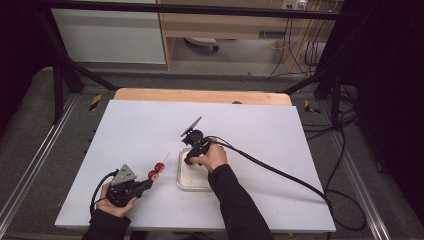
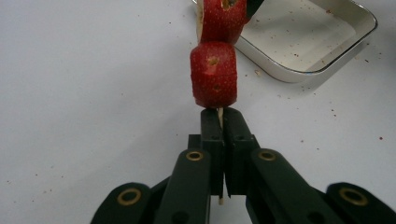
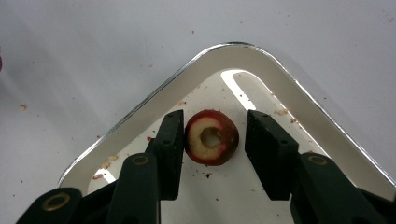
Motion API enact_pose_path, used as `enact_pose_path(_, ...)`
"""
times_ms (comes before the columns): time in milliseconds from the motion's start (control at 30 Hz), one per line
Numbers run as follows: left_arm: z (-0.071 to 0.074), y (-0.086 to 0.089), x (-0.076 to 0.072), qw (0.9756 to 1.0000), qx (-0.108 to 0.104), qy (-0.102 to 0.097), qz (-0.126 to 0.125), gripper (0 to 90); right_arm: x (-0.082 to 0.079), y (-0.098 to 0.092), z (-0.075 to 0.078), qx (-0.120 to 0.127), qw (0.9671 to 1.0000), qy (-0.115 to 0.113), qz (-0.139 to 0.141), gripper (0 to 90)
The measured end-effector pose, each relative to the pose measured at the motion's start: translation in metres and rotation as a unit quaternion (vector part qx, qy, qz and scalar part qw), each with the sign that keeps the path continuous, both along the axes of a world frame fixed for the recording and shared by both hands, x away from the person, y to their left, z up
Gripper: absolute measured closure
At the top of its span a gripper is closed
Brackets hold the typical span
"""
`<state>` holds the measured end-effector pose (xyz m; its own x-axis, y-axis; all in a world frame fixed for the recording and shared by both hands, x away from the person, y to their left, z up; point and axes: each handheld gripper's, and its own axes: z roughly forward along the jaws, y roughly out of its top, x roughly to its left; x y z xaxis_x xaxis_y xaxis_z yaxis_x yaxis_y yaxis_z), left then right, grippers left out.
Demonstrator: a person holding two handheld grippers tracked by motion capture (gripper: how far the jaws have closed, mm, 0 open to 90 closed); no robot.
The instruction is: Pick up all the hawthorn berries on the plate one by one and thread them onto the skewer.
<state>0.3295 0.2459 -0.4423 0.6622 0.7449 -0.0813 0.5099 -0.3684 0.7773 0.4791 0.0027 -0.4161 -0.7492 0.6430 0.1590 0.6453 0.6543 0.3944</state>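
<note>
Forearms in dark sleeves enter the high view from six o'clock. The left hand (image 1: 116, 201) rests low on the white bench (image 1: 150, 125) at about seven o'clock, gripper body lying nearly level and aimed toward one o'clock. The left gripper (image 1: 146, 184) has its jaws closed tight on the blunt end of a thin wooden skewer (image 2: 220, 116); in the left gripper view the stick runs up between the two pads toward twelve o'clock. Two red apple slices (image 1: 156, 170) are threaded on it: the nearer slice (image 2: 214, 74) sits just above the jaw tips, the farther slice (image 2: 222, 18) touches it from above. The skewer's bare point (image 1: 166, 156) sticks out past the fruit toward one o'clock, clear of the bench.

The right hand (image 1: 214, 157) sits near the centre of the bench, wrist bent so that the right gripper (image 1: 189, 160) tips down into the white metal tray (image 1: 181, 175). Its jaws are partly open and bracket a cored apple slice (image 3: 211, 137) lying flat near the tray's corner. The jaw at nine o'clock of the slice looks to touch its skin; the jaw at three o'clock stands just apart, a gap showing. Crumbs (image 3: 107, 164) dot the tray floor and the bench around it. The tray lies just to three o'clock of the skewered fruit.
</note>
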Motion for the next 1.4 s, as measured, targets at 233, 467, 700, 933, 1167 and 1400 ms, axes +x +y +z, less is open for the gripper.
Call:
enact_pose_path(233, 0.0, 0.0, 0.0, 1.0, 0.0, 0.0, 0.0, 87.9, 0.001, 0.0, 0.0, -0.001, 1.0, 0.009, -0.003, 61.5)
enact_pose_path(467, 0.0, 0.0, 0.0, 1.0, 0.0, 0.0, 0.0, 88.0, 0.0, -0.002, 0.003, 0.0, 0.9999, 0.01, -0.004, 62.2)
enact_pose_path(700, 0.0, -0.001, -0.001, 1.0, 0.001, -0.002, 0.0, 87.9, -0.004, -0.007, 0.017, 0.014, 0.9999, 0.005, -0.006, 62.3)
enact_pose_path(933, 0.001, -0.003, -0.002, 1.0, 0.001, -0.005, -0.002, 88.0, -0.014, -0.014, 0.032, 0.023, 0.9997, -0.007, -0.009, 62.3)
enact_pose_path(1167, 0.002, -0.005, -0.003, 1.0, 0.001, -0.009, -0.004, 87.9, -0.025, -0.025, 0.037, 0.053, 0.9984, -0.011, -0.014, 62.3)
enact_pose_path(1400, 0.002, -0.008, -0.005, 0.9999, 0.001, -0.011, -0.005, 88.0, -0.034, -0.045, 0.035, 0.098, 0.9946, -0.017, -0.029, 62.3)
